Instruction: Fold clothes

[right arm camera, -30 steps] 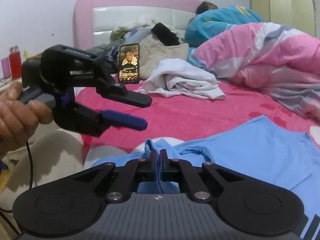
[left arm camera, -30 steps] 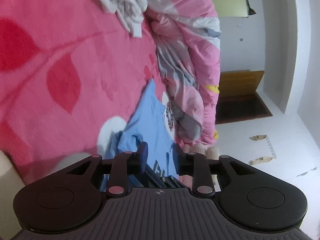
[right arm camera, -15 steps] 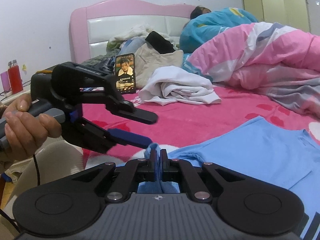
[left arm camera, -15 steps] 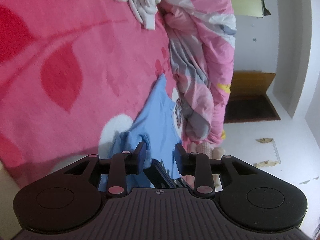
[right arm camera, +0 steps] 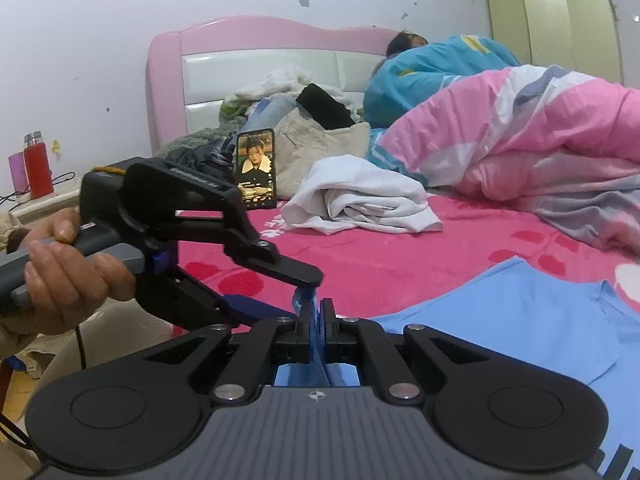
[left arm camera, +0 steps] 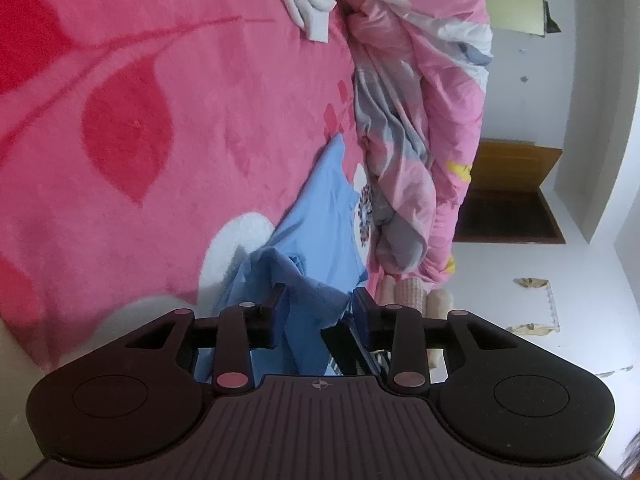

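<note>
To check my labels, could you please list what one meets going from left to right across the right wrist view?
Red bottle → hand → phone → white clothes → pink quilt.

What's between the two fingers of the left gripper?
A bunched fold of the light blue cotton T-shirt hangs between the open left gripper fingers, seen in the left wrist view. The right gripper pinches the same fabric.
</note>
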`<action>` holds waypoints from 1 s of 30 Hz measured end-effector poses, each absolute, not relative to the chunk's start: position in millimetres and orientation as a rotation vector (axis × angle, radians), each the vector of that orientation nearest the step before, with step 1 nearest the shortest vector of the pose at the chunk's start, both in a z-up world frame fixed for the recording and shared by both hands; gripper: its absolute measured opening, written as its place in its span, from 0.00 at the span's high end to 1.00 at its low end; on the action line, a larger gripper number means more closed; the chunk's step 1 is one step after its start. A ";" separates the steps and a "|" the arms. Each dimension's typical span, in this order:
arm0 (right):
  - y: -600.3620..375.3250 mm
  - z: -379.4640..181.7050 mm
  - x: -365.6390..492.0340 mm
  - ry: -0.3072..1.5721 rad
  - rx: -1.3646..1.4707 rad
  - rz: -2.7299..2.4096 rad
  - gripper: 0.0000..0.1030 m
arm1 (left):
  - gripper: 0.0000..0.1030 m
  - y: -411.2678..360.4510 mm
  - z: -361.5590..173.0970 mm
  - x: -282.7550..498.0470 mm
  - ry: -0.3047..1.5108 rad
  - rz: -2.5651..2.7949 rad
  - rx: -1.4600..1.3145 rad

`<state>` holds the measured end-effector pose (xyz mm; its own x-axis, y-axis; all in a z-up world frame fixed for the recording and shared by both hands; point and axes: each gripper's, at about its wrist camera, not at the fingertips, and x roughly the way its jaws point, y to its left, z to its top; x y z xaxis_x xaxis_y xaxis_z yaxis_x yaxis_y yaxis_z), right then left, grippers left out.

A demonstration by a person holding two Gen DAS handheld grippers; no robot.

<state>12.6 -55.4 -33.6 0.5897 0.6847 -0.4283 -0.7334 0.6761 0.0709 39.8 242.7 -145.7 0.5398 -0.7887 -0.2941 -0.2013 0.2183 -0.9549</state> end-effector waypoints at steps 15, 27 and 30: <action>-89.5 -24.8 -6.4 0.458 -0.003 0.834 0.94 | 0.79 212.7 -140.6 56.1 1.005 -0.486 -1.133; -350.0 -40.4 -101.0 0.503 0.791 0.188 0.71 | 0.87 201.7 -143.4 56.1 1.012 -0.375 -1.040; -400.5 -47.2 -128.1 0.428 0.937 0.055 0.69 | 0.87 197.1 -142.3 57.3 1.011 -0.356 -1.019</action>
